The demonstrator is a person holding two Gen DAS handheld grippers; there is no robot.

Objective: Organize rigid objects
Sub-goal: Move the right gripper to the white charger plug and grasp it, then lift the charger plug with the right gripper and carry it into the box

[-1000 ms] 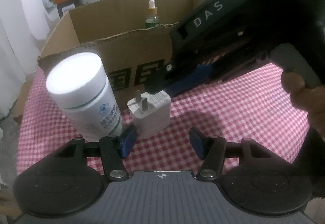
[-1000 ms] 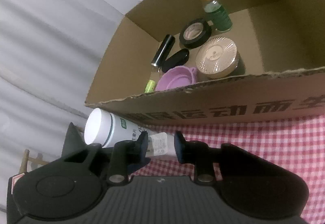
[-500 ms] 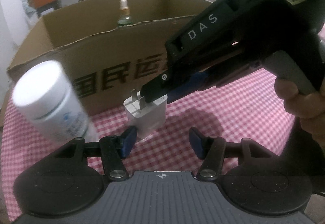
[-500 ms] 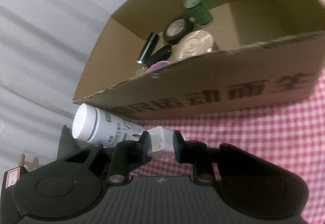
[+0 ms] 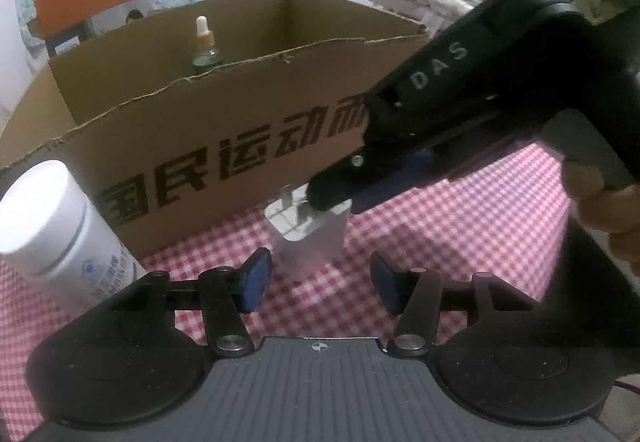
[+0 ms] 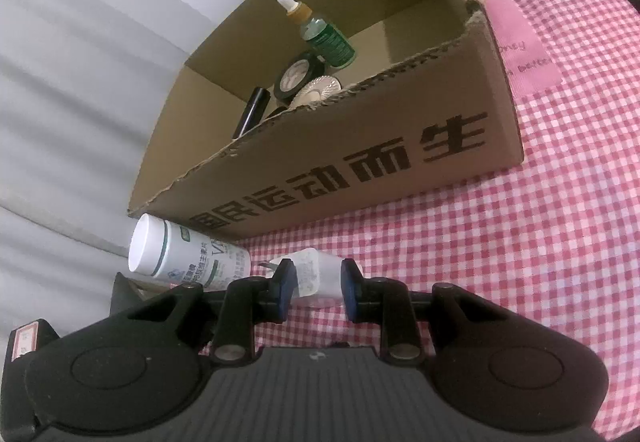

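The right gripper (image 6: 316, 284) has its fingers (image 6: 285, 280) set on either side of a white plug-in charger (image 6: 320, 272); the pads sit at or just beside its faces, and whether they press it firmly cannot be told. In the left wrist view the right gripper (image 5: 340, 197) reaches down onto the top of the charger (image 5: 310, 238), which stands prongs-up on the red-checked cloth (image 5: 460, 242) covering the bench, just in front of the cardboard box (image 5: 240, 121).

The left gripper (image 5: 318, 282) hovers near the charger with its fingers (image 5: 254, 280) spread and nothing between them.

A white supplement bottle (image 5: 52, 234) stands on the cloth just beside the box's front wall, to the left of the charger.

Inside the cardboard box (image 6: 360, 161) are a green dropper bottle (image 6: 324, 33), a roll of black tape (image 6: 298, 75), a round ribbed compact (image 6: 318, 91) and a black tube (image 6: 250, 111). Other contents are hidden by the front wall.

Progress, as a judgement: several items are already stored in the box. The charger and the supplement bottle are still outside it. The charger appears to be the item in hand; it has not yet left the cloth.
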